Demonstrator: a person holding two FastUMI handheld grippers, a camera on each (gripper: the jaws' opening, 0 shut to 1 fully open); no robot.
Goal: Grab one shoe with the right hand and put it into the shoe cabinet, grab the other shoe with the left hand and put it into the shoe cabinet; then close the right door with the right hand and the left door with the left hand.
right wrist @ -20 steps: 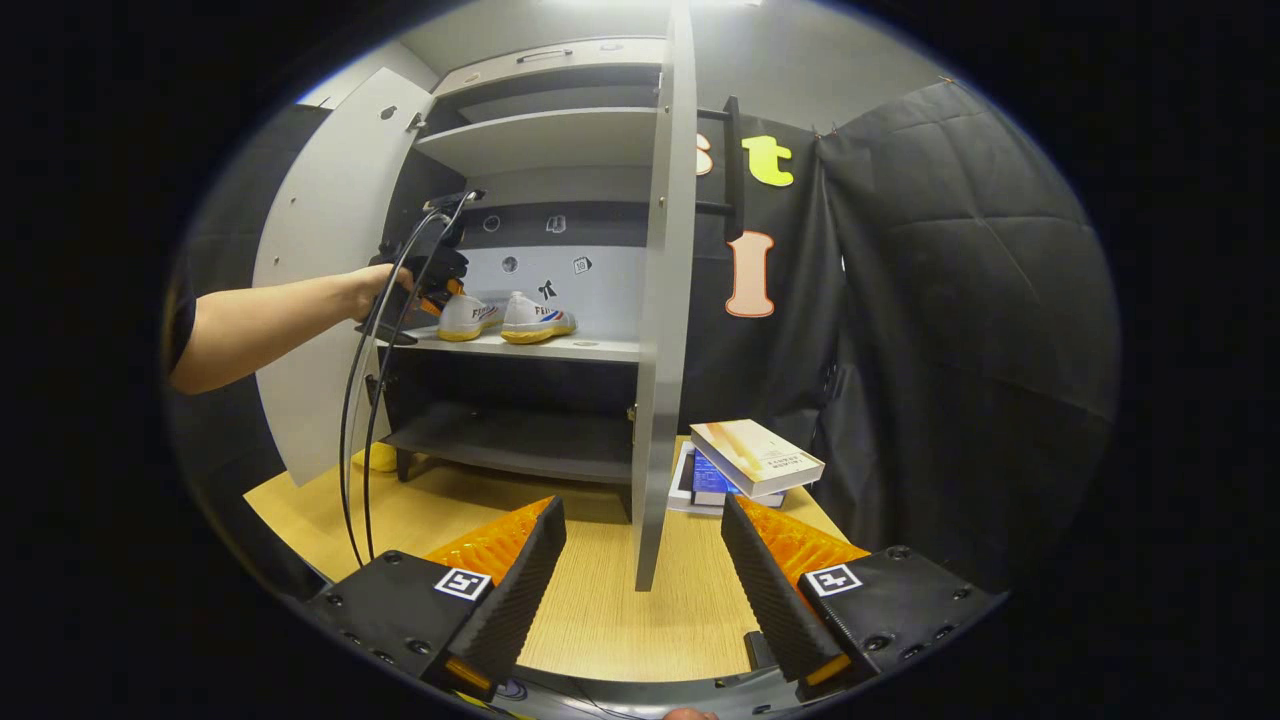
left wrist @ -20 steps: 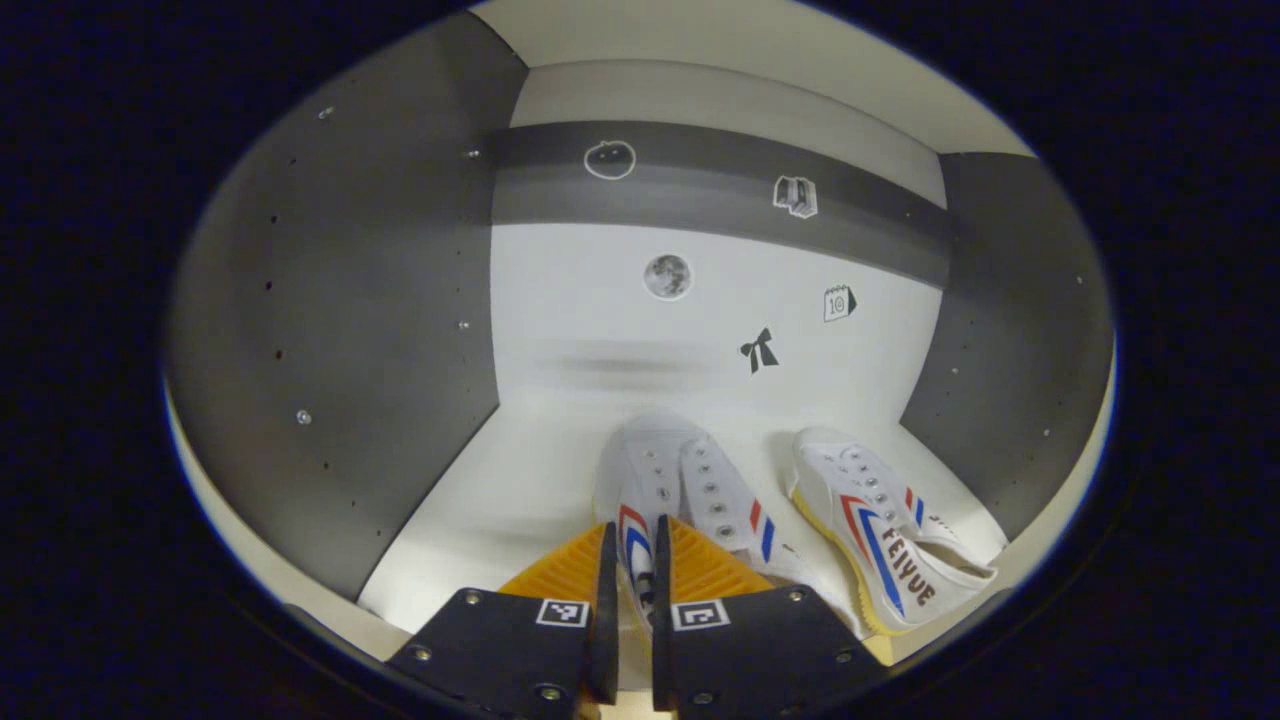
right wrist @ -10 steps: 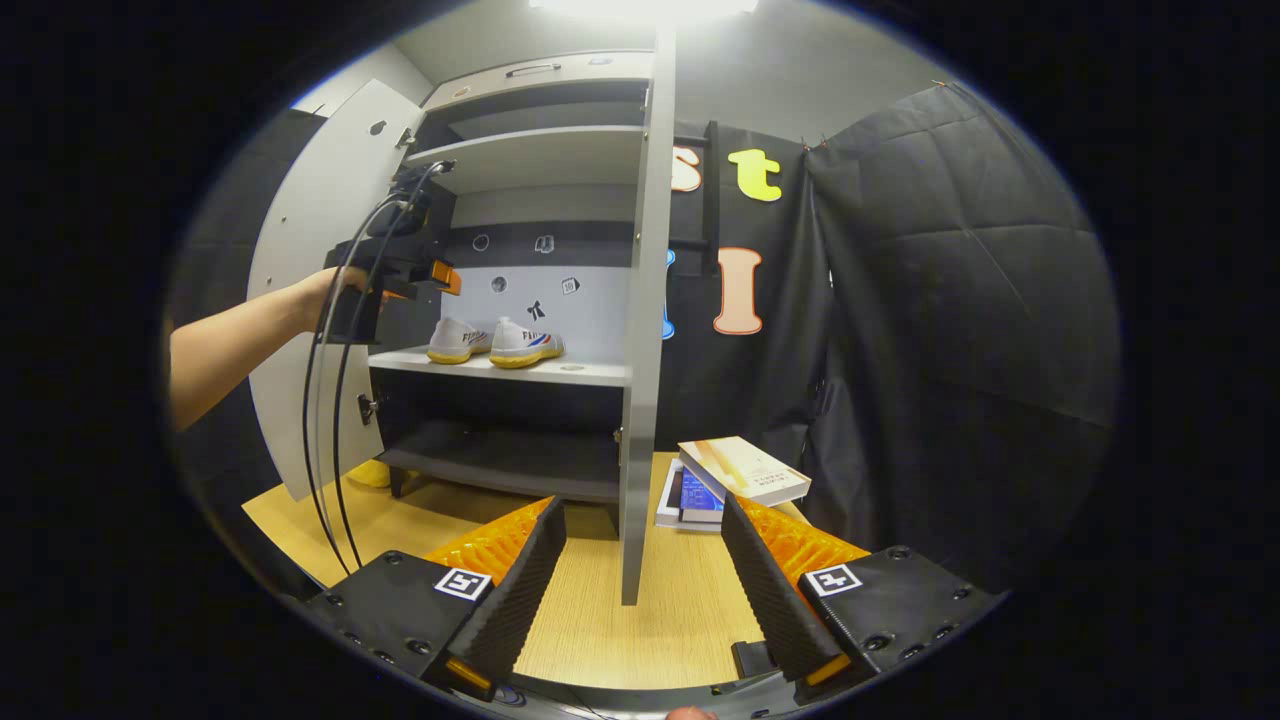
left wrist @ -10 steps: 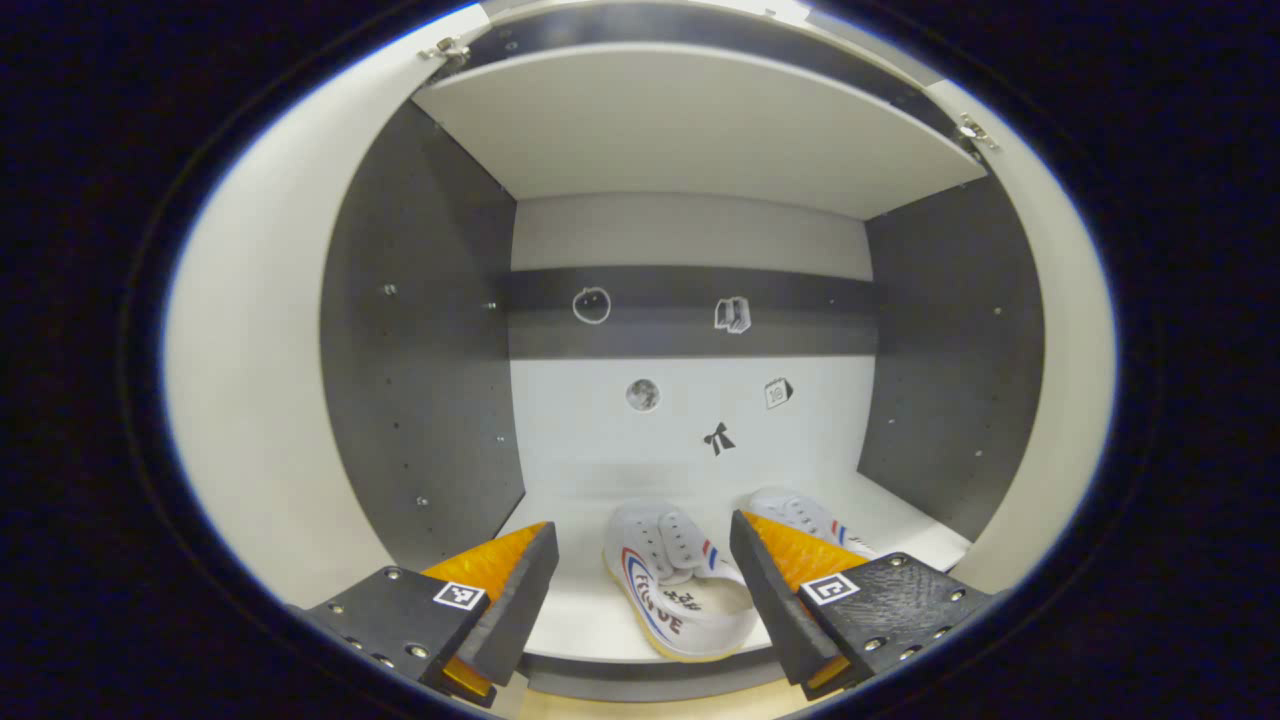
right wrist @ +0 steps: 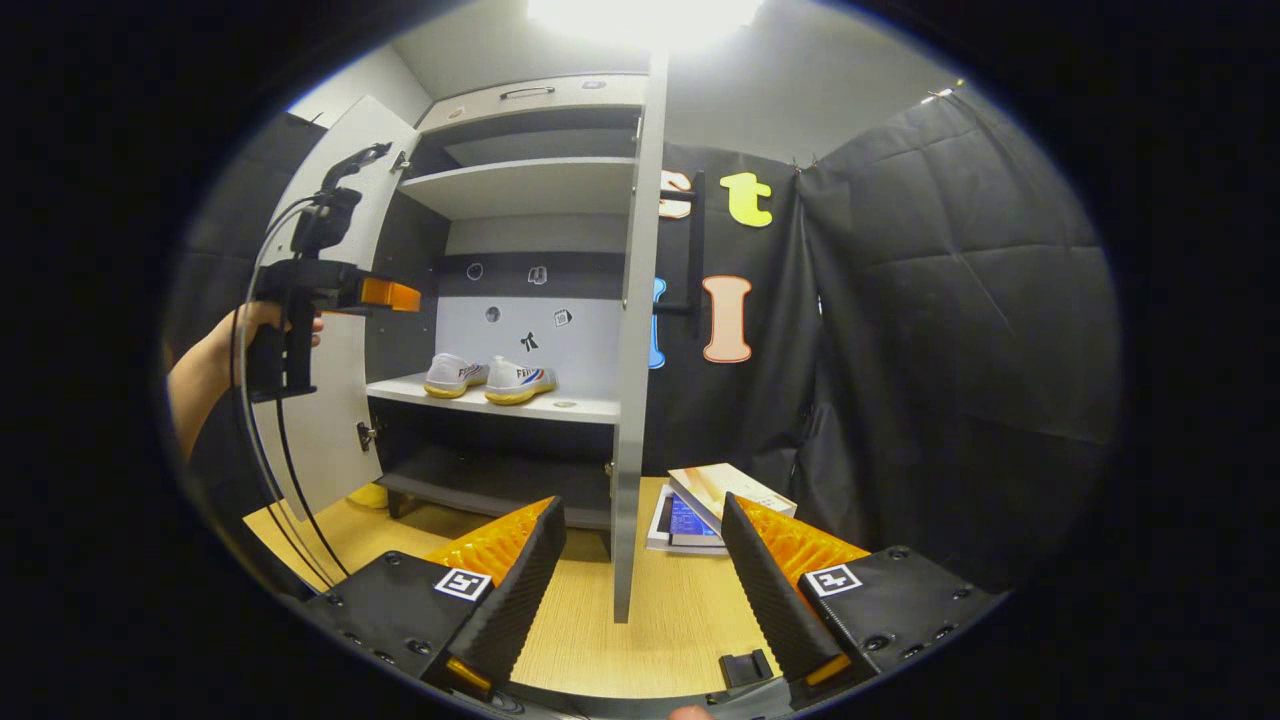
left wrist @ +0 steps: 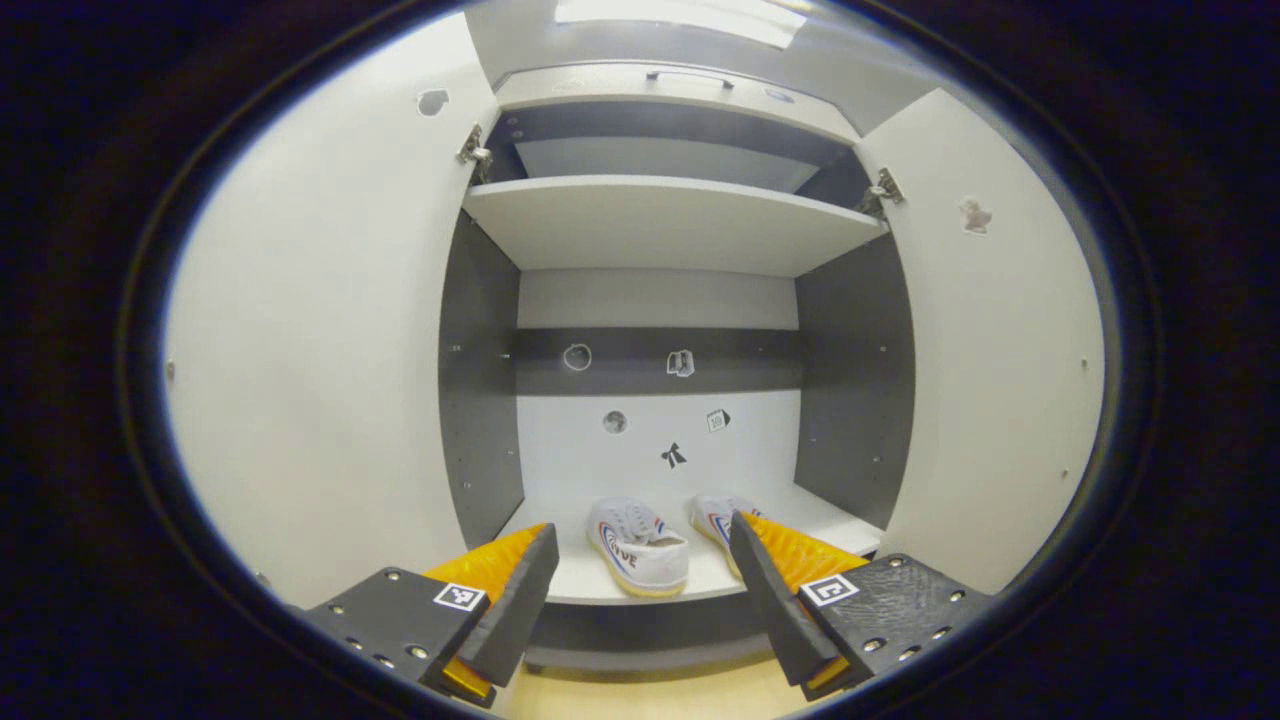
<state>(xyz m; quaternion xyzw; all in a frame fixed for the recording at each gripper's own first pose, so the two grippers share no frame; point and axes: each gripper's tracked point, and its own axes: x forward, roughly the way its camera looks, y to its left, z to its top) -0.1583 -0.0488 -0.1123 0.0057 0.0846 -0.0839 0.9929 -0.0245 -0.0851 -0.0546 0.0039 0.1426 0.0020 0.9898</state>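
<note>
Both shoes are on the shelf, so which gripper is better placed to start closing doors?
Right. The right gripper is open with the right door's edge just ahead between its fingers, while the left gripper hangs in front of the left door.

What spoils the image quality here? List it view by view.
Left gripper view: fisheye bends the open cabinet doors outward; the shoes look small but sharp. Right gripper view: the ceiling light blows out to white glare; the right door looks bowed, and the black cloth stays dim.

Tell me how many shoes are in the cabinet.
2. Both sit side by side on the middle shelf: the left shoe in full sight, the right shoe partly behind the left gripper's finger. None visible elsewhere.
</note>
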